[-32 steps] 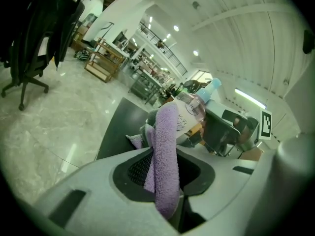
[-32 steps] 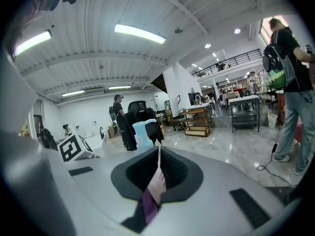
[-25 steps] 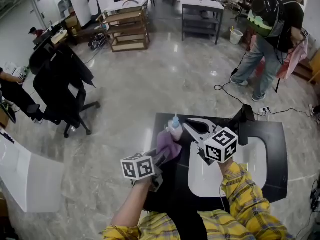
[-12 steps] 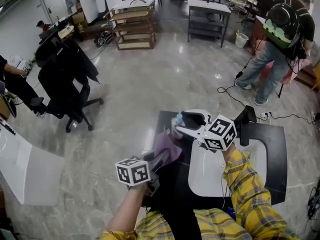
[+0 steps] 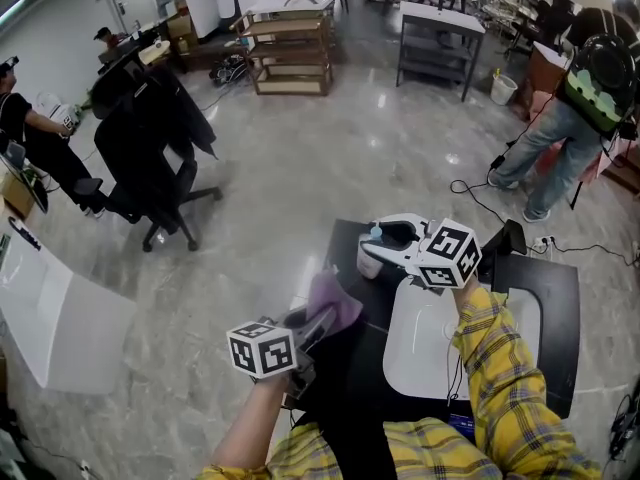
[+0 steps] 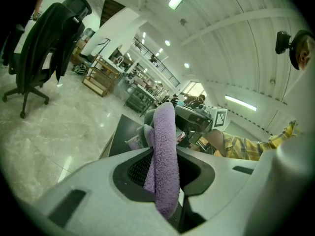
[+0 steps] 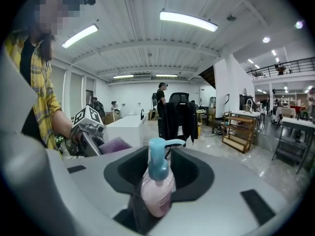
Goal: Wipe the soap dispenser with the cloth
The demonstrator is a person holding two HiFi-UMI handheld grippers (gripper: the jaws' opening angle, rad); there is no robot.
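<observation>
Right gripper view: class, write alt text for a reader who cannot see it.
A soap dispenser with a blue pump and pink liquid sits between the right tool's jaws, which have just been closing on it. Behind at left, the left tool holds a purple cloth.

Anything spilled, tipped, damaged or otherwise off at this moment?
Nothing stands out. The soap dispenser stands upright between the jaws of the right gripper, which have just been closing on it. The purple cloth hangs pinched in the left gripper. No spill shows on the black counter or white basin.
</observation>
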